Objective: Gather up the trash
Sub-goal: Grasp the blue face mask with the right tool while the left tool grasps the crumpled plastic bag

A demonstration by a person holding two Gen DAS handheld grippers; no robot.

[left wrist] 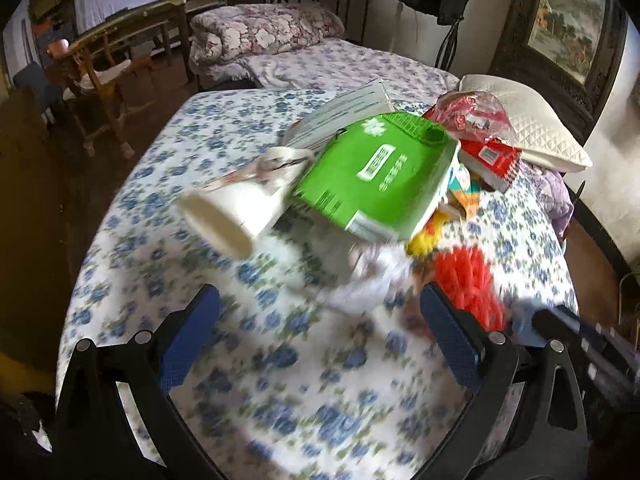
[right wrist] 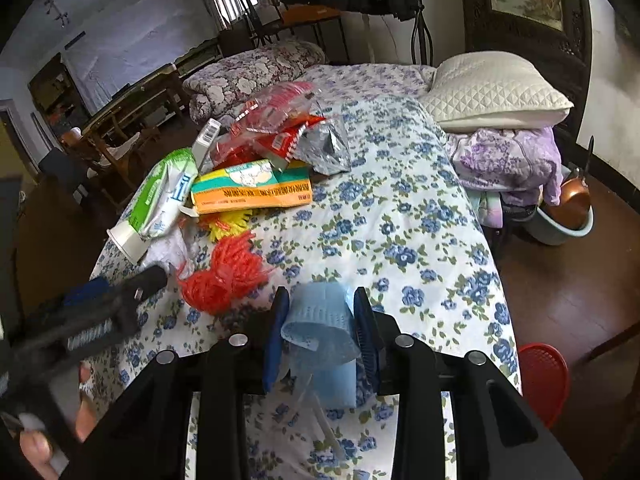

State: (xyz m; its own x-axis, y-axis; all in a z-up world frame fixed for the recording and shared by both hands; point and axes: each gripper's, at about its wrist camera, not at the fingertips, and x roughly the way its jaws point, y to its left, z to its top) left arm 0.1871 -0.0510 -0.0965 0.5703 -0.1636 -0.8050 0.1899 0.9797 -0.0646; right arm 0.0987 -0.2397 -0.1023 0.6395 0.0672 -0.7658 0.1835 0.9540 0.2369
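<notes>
Pale blue pleated fabric, a crumpled disposable face mask (right wrist: 320, 330), sits pinched between the blue pads of the right tongs (right wrist: 321, 300), just above the bed's blue-flowered white sheet (right wrist: 420, 248). The pads press on both its sides, and its white ear loop dangles below.

To the left of the mask, near it, lies a bright orange spiky plastic tuft (right wrist: 224, 276), with a yellow one (right wrist: 224, 226) beyond. Further up the sheet sits a heap of rubbish: a green and white tissue pack (right wrist: 160, 196), an orange and yellow carton (right wrist: 252, 192), crinkled red and clear plastic wrappers (right wrist: 272, 124) and a white paper cup (right wrist: 128, 240) on its side.

The left tongs (left wrist: 320, 332) hover over the sheet with their blue pads wide apart and nothing between them. Crumpled white paper (left wrist: 368, 280) lies just ahead of them, blurred. A white quilted pillow (right wrist: 496, 92) rests at the head of the bed, well apart from the heap.
</notes>
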